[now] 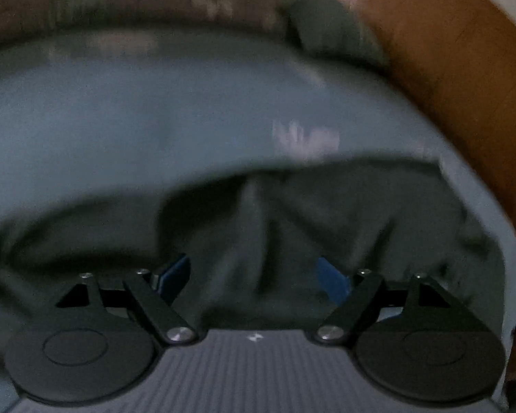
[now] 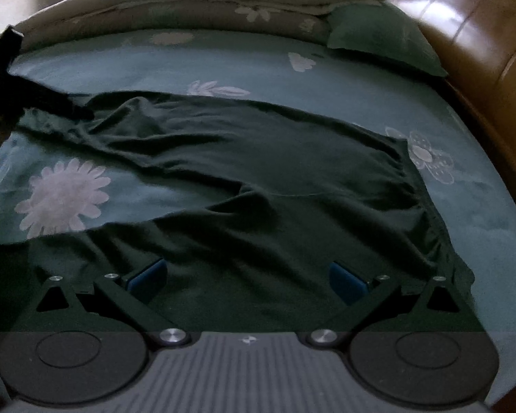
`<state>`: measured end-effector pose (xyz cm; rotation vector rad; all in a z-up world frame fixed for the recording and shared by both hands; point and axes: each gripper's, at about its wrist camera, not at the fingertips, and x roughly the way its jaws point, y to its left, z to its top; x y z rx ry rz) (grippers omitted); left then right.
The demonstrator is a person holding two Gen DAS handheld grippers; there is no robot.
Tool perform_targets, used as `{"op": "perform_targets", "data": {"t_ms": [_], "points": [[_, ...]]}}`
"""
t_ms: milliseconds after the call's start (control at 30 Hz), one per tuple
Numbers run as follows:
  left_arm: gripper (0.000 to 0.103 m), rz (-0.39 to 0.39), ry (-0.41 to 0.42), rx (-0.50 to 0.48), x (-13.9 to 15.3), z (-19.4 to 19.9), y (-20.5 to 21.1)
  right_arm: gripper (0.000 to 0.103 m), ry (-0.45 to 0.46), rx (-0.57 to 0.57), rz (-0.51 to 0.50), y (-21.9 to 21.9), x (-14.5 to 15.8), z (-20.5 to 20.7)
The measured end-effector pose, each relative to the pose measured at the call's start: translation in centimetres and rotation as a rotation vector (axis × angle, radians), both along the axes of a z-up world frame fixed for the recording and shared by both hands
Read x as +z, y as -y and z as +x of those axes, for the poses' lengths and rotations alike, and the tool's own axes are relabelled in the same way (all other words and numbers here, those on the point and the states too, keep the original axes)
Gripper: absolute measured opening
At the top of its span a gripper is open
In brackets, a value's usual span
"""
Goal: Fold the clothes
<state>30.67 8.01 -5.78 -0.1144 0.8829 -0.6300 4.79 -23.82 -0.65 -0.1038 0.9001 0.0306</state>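
Note:
A dark green garment [image 2: 258, 179] lies rumpled and stretched across the bed, running from the upper left to the near right. My right gripper [image 2: 247, 278] hovers over its near part, open, blue pads [image 2: 148, 277] wide apart with only cloth below them. The left wrist view is blurred. In it my left gripper [image 1: 254, 277] is open too, over creased folds of the garment [image 1: 292, 213], and nothing is pinched between its pads [image 1: 333, 280]. A dark shape [image 2: 3, 79] at the left edge of the right wrist view reaches to the garment's far end; it looks like the left gripper.
The teal bedsheet [image 2: 344, 82] has pale flower prints. A dark green pillow [image 2: 378, 38] and a folded quilt [image 2: 196, 3] lie at the far side. A brown wooden headboard [image 2: 481, 41] runs along the right edge of the bed.

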Motion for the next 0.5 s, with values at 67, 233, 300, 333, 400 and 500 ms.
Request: {"op": "perform_targets", "data": {"t_ms": [67,233,300,333,400,500], "points": [[0.080,-0.068,-0.006,0.051,0.0,1.7,-0.1,0.102,0.000,-0.006,0.013,-0.1,0.0,0.2],[0.080,-0.098,-0.127,0.112,-3.0,3.9,0.2,0.102,0.020,0.039,-0.030,-1.1,0.8,0.3],[0.081,-0.100,-0.140,0.091,-3.8,3.3,0.4,0.102,0.027,0.035,-0.045,-1.0,1.1,0.4],[0.081,-0.089,-0.156,0.050,-3.6,2.9,0.5,0.102,0.034,0.024,-0.045,-0.8,1.3,0.3],[0.081,-0.059,-0.160,-0.009,-2.6,2.7,0.5,0.102,0.042,-0.001,-0.032,-0.1,1.5,0.2],[0.081,-0.090,-0.107,0.009,-0.9,4.0,-0.5,0.102,0.053,-0.038,-0.014,0.9,1.8,0.0]]}}
